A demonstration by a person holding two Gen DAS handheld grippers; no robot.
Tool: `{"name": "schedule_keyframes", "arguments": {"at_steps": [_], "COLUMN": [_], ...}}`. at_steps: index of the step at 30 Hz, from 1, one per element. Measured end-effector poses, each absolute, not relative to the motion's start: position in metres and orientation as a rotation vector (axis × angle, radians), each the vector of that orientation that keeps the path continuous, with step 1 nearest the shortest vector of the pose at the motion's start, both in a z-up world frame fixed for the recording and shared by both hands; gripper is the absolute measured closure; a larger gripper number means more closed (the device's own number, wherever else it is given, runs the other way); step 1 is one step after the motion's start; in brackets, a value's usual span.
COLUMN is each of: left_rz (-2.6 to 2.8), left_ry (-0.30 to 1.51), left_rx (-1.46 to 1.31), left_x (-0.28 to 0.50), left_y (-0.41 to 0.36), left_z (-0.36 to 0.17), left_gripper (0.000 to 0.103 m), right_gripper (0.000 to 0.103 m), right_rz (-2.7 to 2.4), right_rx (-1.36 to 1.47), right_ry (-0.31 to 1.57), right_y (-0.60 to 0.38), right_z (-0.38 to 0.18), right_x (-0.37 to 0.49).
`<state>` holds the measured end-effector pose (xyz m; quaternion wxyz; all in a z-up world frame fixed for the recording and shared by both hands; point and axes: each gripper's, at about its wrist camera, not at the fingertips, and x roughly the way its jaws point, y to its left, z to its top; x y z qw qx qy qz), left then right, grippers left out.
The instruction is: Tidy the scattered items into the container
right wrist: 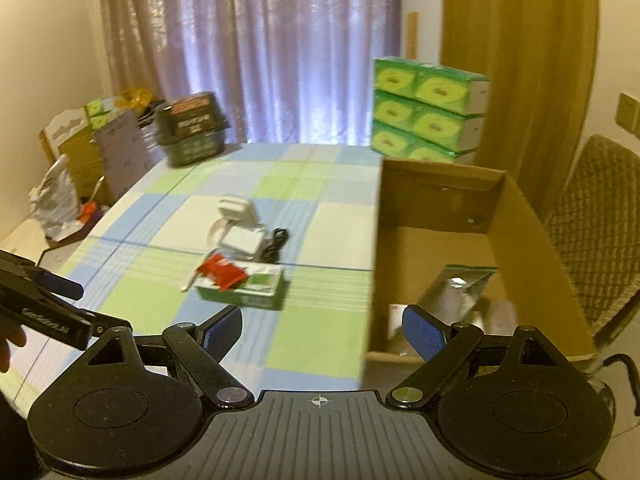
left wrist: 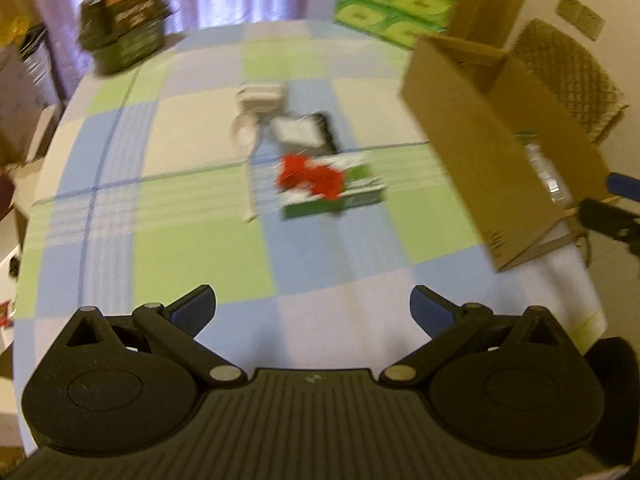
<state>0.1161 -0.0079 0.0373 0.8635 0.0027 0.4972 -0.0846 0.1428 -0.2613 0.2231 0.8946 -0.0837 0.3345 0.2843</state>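
Left gripper [left wrist: 313, 304]: fingers spread wide, empty.
Right gripper [right wrist: 322, 330]: fingers wide apart, empty.
Cardboard box [right wrist: 520, 216]: right of frame.
Green carton [left wrist: 340, 196]: centre, red packet [left wrist: 312, 178] on top.

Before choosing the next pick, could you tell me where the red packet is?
The red packet lies on the green box mid-table, left of the cardboard box.

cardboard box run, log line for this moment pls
left gripper open | right gripper open | cardboard box partly filled | green box on table
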Motion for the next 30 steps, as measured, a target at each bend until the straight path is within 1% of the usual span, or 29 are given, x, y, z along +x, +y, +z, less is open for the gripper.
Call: {"name": "schedule_keyframes", "arguments": {"at_steps": [6,16,21,30], "left_rz": [-0.131,-0.136,-0.153,-0.228], "left_ry": [1.072,1.084,1.08,1.012], "left_rx": [-0.005,0.017,0.046,0.153], "left_x": [0.112,0.133,0.149,0.181], "left_y": [0.028,0.046,0.047,0.046], "left_z": [0.014,-0.012,-0.024,-0.037], "left_gripper": [0.001,0.001,0.001,0.001], "right_gripper": [0.011,0.011,0.011,0.011], "right_rz": [0.652,0.761,0.833,0.982], "right_rx": [-0.224,-0.42,-0.549,-0.84], "right_ry": [0.721,0.734,0.723,0.69], "right_y": [-0.23,-0.179,-0.153,-0.104], "right_z": [0.204,0.161,0.142,0.099], "right_x": [0.137,0.154,0.175,0.22]}}
